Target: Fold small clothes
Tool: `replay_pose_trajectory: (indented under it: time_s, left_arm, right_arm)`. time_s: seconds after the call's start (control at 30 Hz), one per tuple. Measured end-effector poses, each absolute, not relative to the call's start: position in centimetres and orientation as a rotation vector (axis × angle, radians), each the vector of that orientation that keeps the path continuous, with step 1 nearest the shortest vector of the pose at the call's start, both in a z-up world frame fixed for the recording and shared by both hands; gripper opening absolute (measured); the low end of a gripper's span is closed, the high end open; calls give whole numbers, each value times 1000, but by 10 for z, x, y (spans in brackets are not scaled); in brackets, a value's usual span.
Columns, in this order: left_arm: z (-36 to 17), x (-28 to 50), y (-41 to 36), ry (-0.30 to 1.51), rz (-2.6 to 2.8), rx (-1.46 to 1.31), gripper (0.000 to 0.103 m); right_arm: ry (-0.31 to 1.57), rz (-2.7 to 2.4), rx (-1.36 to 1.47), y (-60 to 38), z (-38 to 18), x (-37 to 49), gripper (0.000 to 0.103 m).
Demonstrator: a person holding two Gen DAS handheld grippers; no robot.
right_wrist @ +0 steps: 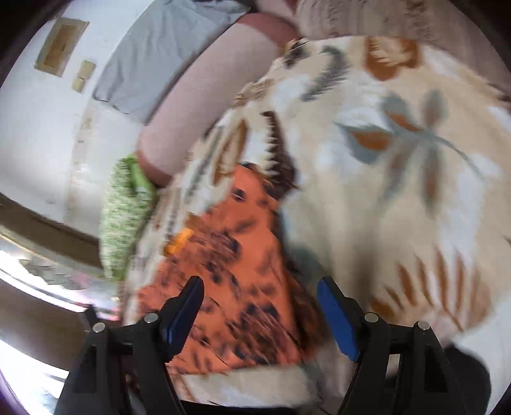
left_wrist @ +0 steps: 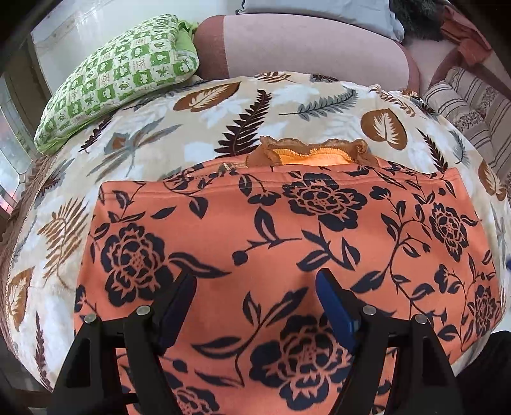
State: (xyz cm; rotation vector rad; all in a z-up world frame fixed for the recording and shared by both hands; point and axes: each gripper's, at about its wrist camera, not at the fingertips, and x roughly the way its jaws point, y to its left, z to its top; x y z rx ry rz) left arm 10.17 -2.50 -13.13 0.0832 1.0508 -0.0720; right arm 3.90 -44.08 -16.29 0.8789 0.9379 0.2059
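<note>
An orange garment with a dark blue flower print (left_wrist: 271, 242) lies flat on the leaf-patterned blanket (left_wrist: 179, 127), its far hem folded over; a frilled orange neckline (left_wrist: 306, 154) peeks out beyond that hem. My left gripper (left_wrist: 255, 287) hovers open over the near half of the cloth, nothing between its fingers. In the blurred right wrist view the same garment (right_wrist: 230, 255) lies left of centre. My right gripper (right_wrist: 260, 297) is open above the garment's right edge, and nothing is pinched between its blue pads (right_wrist: 335, 316).
A green checked pillow (left_wrist: 121, 79) rests at the blanket's far left. A pink bolster (left_wrist: 303, 48) runs along the back, with a grey pillow (left_wrist: 319, 9) behind it. Striped cushions (left_wrist: 472, 108) sit at the far right. Bare blanket (right_wrist: 399, 159) spreads right of the garment.
</note>
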Motion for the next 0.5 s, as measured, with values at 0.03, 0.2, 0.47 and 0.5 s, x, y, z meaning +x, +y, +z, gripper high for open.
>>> replay_pose_trajectory:
  time_s: [0.03, 0.2, 0.47, 0.5]
  left_arm:
    - [-133, 103, -27, 1055, -72, 90, 77]
    - [-147, 114, -32, 1089, -63, 121, 80]
    - [-152, 117, -28, 1077, -58, 117, 89]
    - [-151, 117, -28, 1079, -56, 118, 89]
  right_arm:
    - [951, 242, 883, -443, -167, 58, 77]
    - [1111, 296, 866, -433, -207, 143, 77]
    - [1094, 275, 724, -406, -191, 163, 12]
    - [1149, 212, 691, -408, -209, 165, 12]
